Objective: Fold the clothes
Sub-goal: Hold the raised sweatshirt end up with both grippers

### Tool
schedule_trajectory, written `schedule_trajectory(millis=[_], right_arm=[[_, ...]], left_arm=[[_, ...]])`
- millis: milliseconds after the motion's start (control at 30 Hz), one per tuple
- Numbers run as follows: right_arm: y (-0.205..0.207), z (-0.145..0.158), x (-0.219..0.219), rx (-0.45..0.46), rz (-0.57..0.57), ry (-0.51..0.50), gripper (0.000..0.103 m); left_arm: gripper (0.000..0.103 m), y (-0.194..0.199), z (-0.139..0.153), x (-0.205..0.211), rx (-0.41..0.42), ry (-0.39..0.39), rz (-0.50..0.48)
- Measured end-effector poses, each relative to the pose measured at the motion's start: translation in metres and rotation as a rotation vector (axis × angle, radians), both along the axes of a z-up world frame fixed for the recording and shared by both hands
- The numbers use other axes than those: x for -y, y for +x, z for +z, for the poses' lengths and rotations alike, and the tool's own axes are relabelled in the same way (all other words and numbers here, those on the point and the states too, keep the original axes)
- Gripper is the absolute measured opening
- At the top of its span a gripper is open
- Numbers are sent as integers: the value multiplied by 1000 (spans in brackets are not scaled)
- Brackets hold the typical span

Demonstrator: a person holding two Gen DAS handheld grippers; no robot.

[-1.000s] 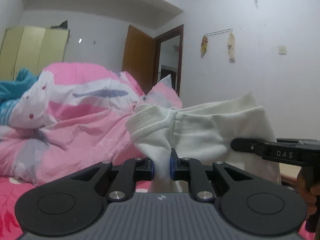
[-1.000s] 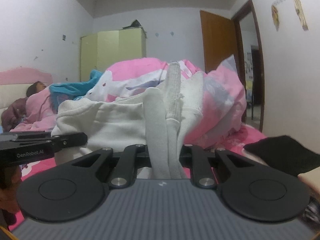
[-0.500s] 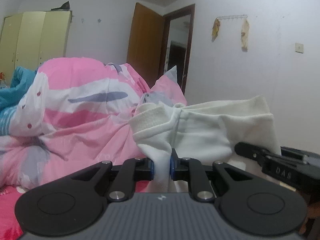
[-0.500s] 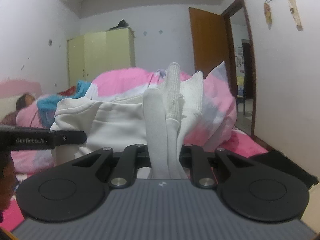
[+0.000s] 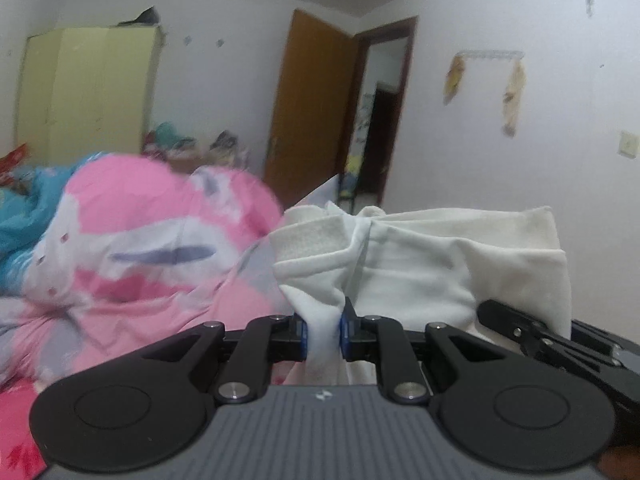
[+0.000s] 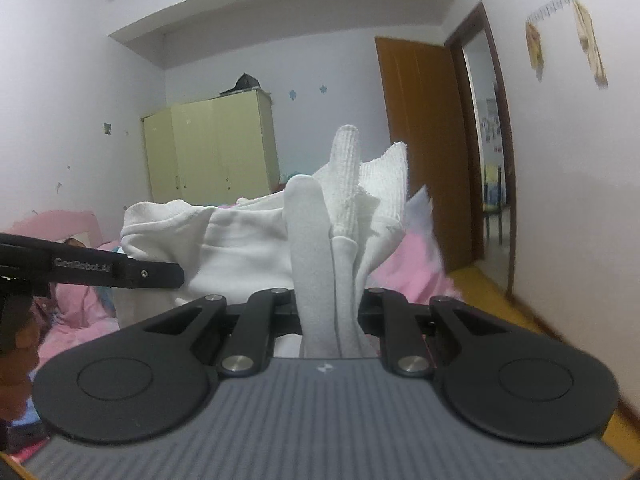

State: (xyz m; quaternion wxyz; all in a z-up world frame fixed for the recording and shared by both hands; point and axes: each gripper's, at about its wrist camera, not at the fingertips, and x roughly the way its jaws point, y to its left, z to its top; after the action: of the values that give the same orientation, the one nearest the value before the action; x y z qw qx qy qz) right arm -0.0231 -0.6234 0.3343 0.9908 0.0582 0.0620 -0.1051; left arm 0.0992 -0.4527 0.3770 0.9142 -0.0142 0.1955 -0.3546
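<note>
The left gripper [image 5: 323,334] is a matte black linkage on a grey ribbed housing [image 5: 320,436] — two round black discs flank that housing, silver screws [image 5: 233,391] sit at the pivots beside it, and a small white emblem marks its front edge. Its fingers [image 5: 347,328] carry blue pads. The right gripper [image 6: 330,312] is built the same way: grey ribbed housing, black discs, silver screws. In the right wrist view, the left gripper's black side bar [image 6: 116,270] bears pale lettering — "GenRobot.AI".
</note>
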Motion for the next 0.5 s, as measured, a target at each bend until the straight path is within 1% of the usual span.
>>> schedule_trajectory(millis=[67,133,233,333,400,500], right_arm=[[4,11,17,-4,-14,-51,13],[12,18,32,-10,-31,-101,13],[26,21,50,-20,-67,-159,13],[46,18,62,-46,-123,-179,13],[59,15,69,-59,-155,-179,13],[73,8,85,-55,-179,-168,13]], left_arm=[[15,6,4,14,13,-33,-37],[15,17,2,26,16,-68,-72],[15,39,-8,42,2,-131,-126],[15,60,-23,54,-17,-178,-174],[15,73,-30,61,-34,-195,-194],[15,90,-37,77,-9,-171,-208]])
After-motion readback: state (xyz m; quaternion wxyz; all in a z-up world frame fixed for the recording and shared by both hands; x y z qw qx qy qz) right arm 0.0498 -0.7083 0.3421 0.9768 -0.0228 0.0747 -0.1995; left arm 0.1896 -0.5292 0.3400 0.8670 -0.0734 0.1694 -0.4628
